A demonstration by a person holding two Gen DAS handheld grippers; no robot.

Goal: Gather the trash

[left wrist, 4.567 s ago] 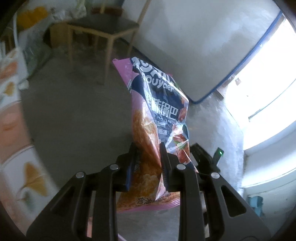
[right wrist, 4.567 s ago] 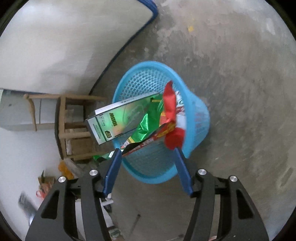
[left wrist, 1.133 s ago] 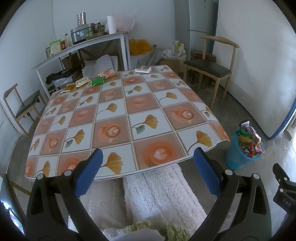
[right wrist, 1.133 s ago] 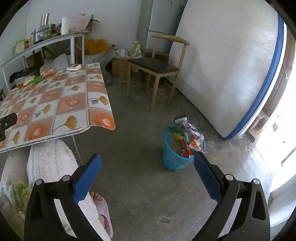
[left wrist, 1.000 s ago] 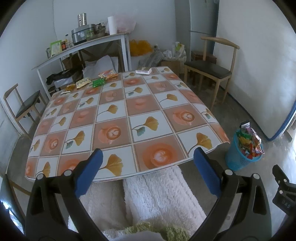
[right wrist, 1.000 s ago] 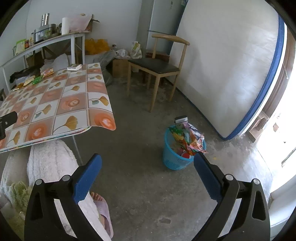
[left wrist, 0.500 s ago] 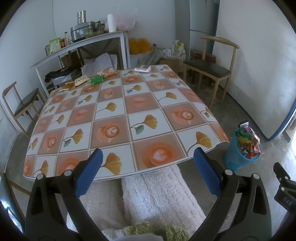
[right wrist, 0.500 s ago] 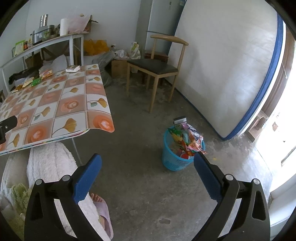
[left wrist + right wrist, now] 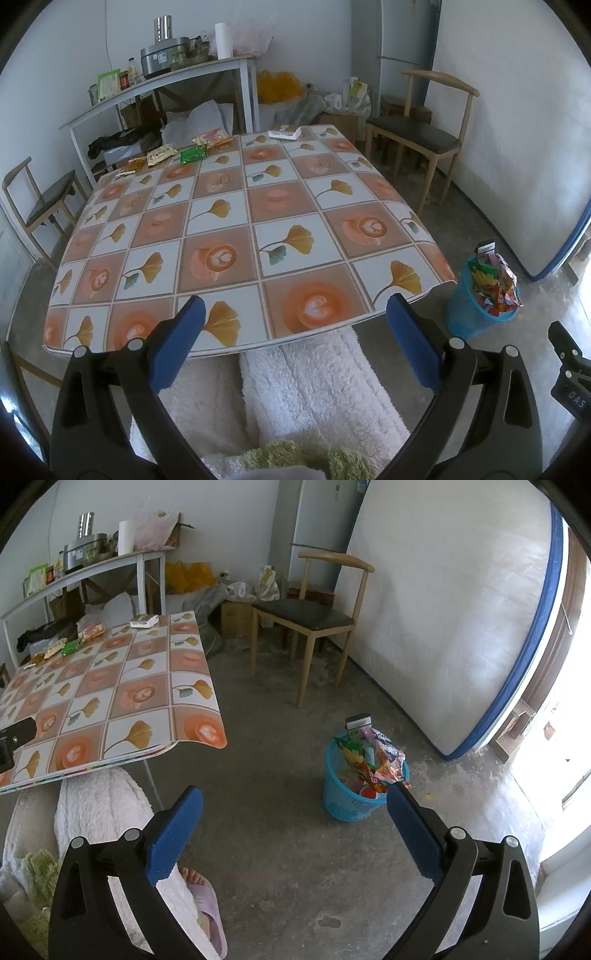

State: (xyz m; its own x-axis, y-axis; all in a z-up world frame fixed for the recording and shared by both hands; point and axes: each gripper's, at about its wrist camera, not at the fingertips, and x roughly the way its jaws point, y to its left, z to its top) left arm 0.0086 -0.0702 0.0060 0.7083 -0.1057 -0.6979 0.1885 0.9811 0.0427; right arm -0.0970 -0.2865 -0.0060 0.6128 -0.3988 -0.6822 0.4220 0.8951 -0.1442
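Now both grippers spread empty, blue basket (image 9: pixel 345 805) full of wrappers (image 9: pixel 373 760)

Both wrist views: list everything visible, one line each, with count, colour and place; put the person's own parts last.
table: one, orange and white leaf-pattern cloth, centre.
snack packets: several, green, yellow, orange, far table edge.
flat box: one, white, far right table corner.
bin: one, blue mesh, on the floor, overfilled with wrappers.
chair: one, wood with dark seat, by the mattress.
second chair: one, wood, left of table.
shelf table: one, white, back wall, holding pots and a paper roll.
left gripper: open, blue pads.
right gripper: open, blue pads.
legs: white fluffy garment.
foot: pink slipper.
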